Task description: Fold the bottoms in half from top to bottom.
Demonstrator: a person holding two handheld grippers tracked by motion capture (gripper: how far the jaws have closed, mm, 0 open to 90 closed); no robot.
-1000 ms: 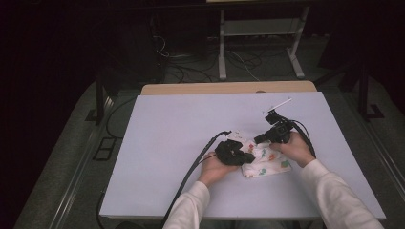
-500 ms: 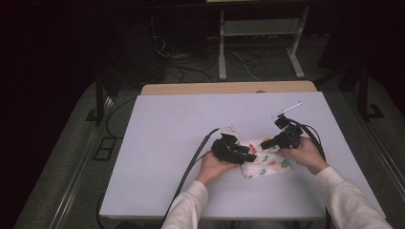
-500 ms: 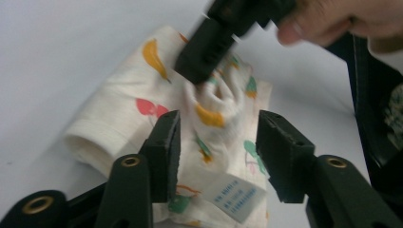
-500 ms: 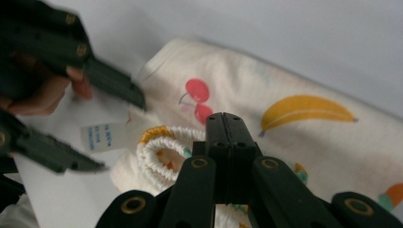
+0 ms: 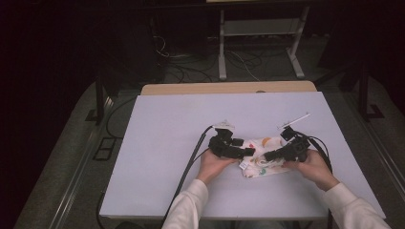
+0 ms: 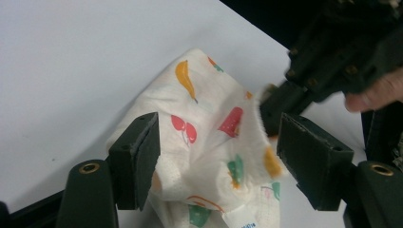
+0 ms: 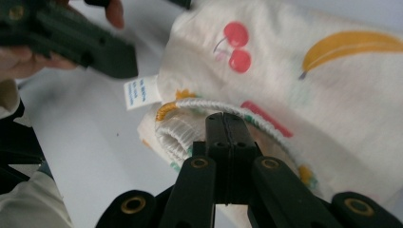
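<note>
A small white cloth [image 5: 265,161] printed with fruit lies crumpled on the white table, near its front right. My left gripper [image 5: 249,152] comes in from the left, and in the left gripper view it [image 6: 218,156] stands open with the cloth [image 6: 209,137] bunched between its two pads. From the right, my right gripper [image 5: 268,155] reaches the cloth's edge. In the right gripper view its jaws [image 7: 223,128] are pressed together at the elastic hem [image 7: 190,118] of the cloth. The other gripper [image 7: 81,45] shows at the upper left there.
The white table top [image 5: 167,143] has free room to the left and behind the cloth. A wooden strip [image 5: 229,88] runs along its far edge. Cables trail from both grippers; a metal stand [image 5: 258,47] and wires are on the dark floor beyond.
My right gripper has come down and to the right, onto the cloth's edge. The left gripper has shifted toward the cloth's middle. The cloth now lies drawn out between them.
</note>
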